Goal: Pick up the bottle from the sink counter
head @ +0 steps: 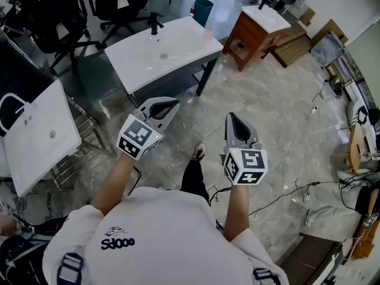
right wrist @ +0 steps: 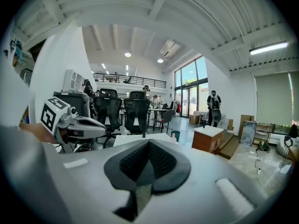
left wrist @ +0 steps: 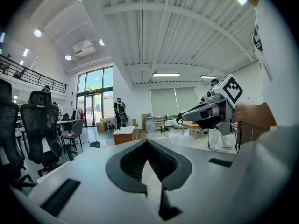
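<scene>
White sink counter [head: 178, 43] ahead, bottle [head: 208, 33] upright near its right end, well apart from both our grippers.
Left gripper [head: 172, 104] and right gripper [head: 230, 116]: jaws together, nothing between them, both over the floor [head: 267, 117] short of the counter. Bottle is pale, translucent; we can't tell its contents. Black faucet [head: 155, 24] stands behind the basin drain [head: 163, 56]. Teal bin [head: 203, 10] sits on the floor past the counter, inside not visible.
</scene>
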`<state>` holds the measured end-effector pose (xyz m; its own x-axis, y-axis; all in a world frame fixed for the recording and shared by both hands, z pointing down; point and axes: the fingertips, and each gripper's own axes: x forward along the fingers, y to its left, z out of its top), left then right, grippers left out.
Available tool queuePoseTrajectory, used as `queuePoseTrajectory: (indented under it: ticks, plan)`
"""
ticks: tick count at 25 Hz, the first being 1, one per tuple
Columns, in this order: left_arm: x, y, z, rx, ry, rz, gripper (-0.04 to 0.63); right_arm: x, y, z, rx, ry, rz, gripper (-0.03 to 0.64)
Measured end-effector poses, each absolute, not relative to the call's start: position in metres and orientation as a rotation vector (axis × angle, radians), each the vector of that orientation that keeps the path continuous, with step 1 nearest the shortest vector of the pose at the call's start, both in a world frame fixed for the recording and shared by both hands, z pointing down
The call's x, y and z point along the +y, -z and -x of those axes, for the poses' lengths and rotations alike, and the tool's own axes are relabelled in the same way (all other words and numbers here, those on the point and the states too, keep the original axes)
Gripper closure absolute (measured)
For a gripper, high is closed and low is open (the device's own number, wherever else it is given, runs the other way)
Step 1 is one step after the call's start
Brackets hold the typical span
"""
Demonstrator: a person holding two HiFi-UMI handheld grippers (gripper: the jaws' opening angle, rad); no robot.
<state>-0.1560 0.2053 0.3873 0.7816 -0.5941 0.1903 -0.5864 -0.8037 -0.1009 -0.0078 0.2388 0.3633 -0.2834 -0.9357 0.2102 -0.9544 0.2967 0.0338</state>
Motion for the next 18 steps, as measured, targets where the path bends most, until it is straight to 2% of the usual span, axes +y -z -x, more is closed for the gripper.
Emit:
queuePoseTrajectory:
  ticks: [18]
  plan:
    - [0.000,-0.390,0.055,1.126,0.344,2.898,0.593,0.021,-0.374,-0.102,-2.438,-0.184,-1.640,0.606]
